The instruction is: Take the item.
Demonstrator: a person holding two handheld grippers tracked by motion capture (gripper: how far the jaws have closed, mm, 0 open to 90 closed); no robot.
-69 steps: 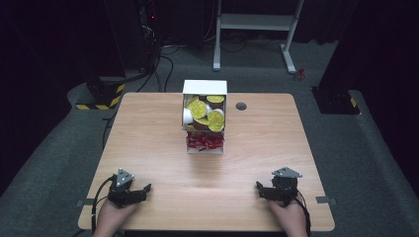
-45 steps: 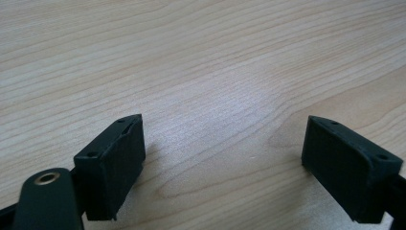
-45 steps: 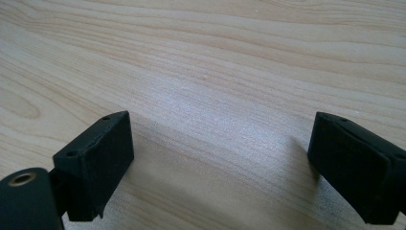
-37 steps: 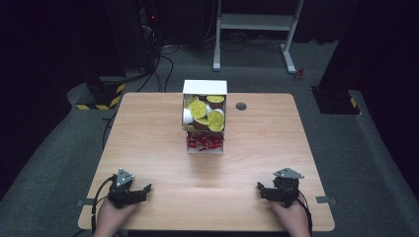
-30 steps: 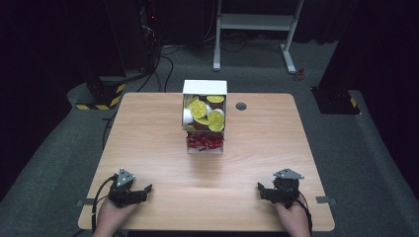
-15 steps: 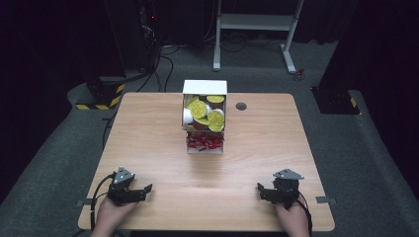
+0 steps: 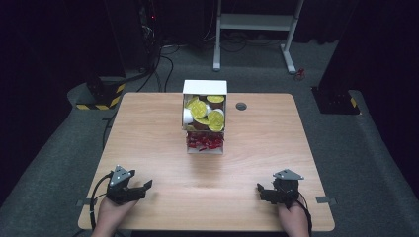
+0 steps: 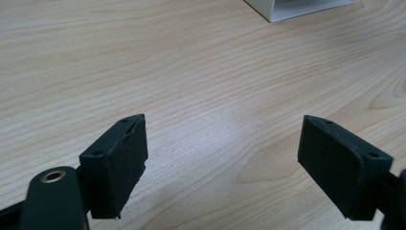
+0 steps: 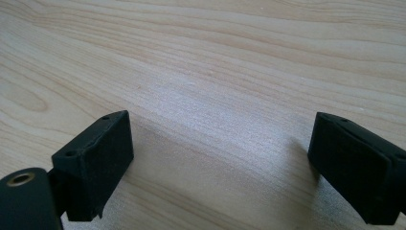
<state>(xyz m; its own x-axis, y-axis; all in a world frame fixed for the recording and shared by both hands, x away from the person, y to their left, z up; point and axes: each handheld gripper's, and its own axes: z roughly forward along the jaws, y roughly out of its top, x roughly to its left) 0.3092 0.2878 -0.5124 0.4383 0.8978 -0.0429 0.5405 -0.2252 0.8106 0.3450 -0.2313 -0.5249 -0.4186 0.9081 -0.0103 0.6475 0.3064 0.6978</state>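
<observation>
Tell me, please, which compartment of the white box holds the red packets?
The near, lower compartment, facing the person, holds the red packets; the far compartment behind it holds round yellow-lidded cups.

left gripper [image 7: 143, 187], right gripper [image 7: 261, 190], jaws apart

Bare table [image 7: 148, 143] ahead of both tools; white box [image 7: 204, 118] blocks centre-far.

A black grommet [image 7: 241, 106] sits in the table [image 7: 148, 128]; white frame [image 7: 257, 22] behind.
</observation>
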